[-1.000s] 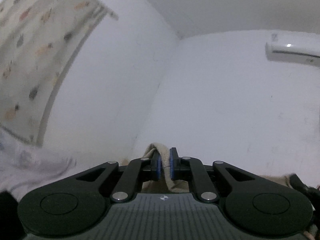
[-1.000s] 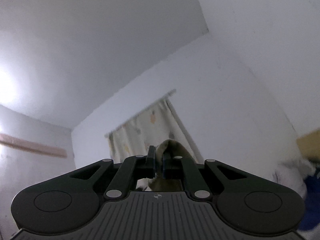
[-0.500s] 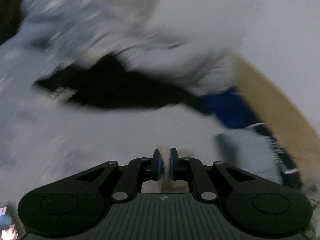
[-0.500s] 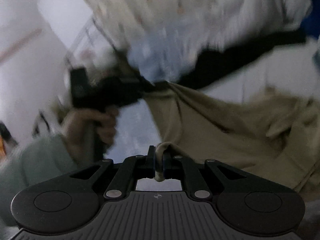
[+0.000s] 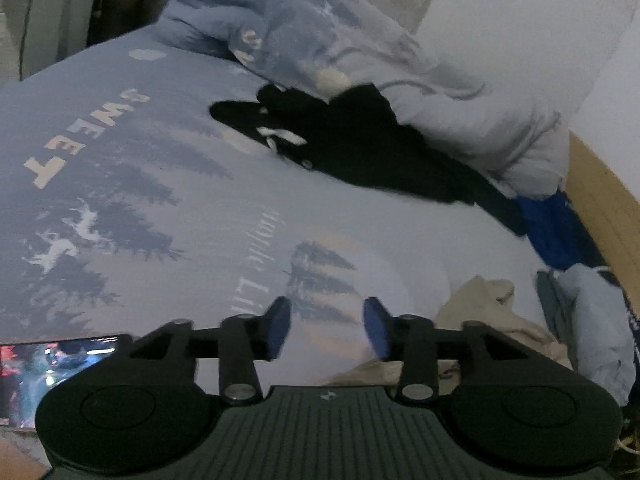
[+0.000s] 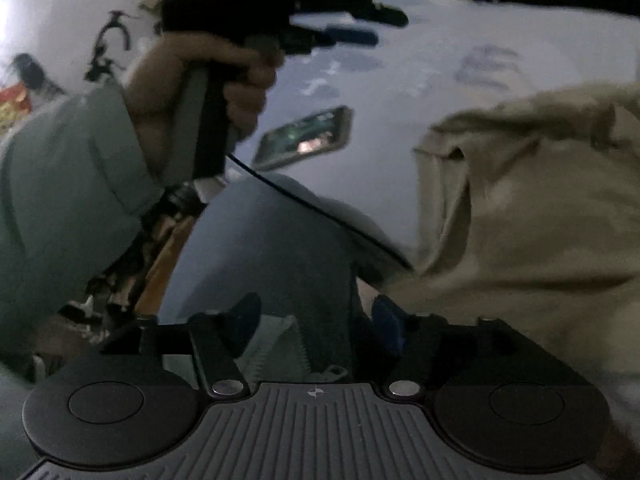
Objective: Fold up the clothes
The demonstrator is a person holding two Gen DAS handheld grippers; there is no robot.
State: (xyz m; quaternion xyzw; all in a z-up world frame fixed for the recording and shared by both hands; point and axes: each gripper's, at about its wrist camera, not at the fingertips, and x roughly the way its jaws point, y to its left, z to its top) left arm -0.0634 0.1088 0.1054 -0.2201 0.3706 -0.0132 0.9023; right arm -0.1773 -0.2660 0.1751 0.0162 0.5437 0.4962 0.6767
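Clothes first: nearest us, the beige garment (image 6: 532, 216) lies in a loose, rumpled heap on the bed (image 5: 224, 216), just beside the right tool (image 6: 316, 326) and low at the right in the left wrist view. We have just been opening both tools; the left tool (image 5: 326, 330) and the right now stand with jaws apart and no cloth between them. We judge this piece laid down, not yet folded. A phone (image 6: 304, 138) rests on the bedspread beyond our left hand (image 6: 208, 80). Farther off, a black garment (image 5: 360, 148) sits unfolded against the bunched duvet (image 5: 360, 48).
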